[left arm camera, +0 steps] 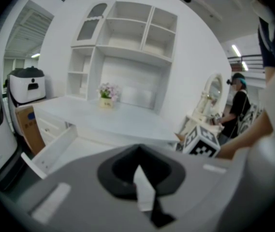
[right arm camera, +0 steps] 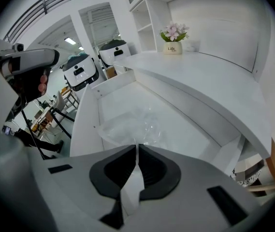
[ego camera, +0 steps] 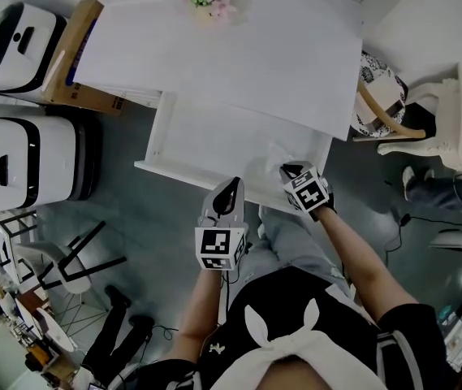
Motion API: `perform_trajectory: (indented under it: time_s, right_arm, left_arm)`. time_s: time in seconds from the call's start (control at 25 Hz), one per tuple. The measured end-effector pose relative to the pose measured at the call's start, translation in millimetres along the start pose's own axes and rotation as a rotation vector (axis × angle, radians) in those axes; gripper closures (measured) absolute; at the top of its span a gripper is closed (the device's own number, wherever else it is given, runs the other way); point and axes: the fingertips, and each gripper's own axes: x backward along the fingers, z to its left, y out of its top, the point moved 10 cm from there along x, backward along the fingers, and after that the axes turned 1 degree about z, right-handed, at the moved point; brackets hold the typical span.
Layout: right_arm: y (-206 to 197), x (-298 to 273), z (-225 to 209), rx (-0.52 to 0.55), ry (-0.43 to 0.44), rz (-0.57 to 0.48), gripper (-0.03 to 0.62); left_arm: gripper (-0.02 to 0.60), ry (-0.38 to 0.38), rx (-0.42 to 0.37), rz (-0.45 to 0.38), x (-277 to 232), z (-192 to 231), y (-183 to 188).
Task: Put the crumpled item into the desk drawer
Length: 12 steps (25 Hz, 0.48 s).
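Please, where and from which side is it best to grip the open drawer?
Grip the drawer at the top edge of its front board, from above, jaws astride it. I see no handle, and the board is a thin upright wall, free on both faces. Stay clear of the plastic.

Head view looks steeply down; both gripper views share the drawer [ego camera: 206, 140].
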Motion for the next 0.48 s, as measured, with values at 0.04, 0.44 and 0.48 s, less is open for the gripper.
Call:
perform_trajectory:
  time_s: [0.04, 0.44, 0.48]
  right_arm:
    - [0.0, -2.1, -0.1, 0.0, 0.003, 0.008, 0.585]
    - [-3.4, -31.5, -7.5, -0.016, 0.012, 0.078, 0.585]
    - [-3.0, -33.1, -8.1, -0.016, 0.011, 0.087, 0.585]
  left_arm:
    - [0.577, 0.0, 0.002, 0.002, -0.4, 0.5, -0.3]
    - [0.577, 0.005, 0.012, 0.009, -7.0, 9.7, 1.1]
    - [0.577, 0.005, 0.013, 0.01, -7.8, 11.0, 1.2]
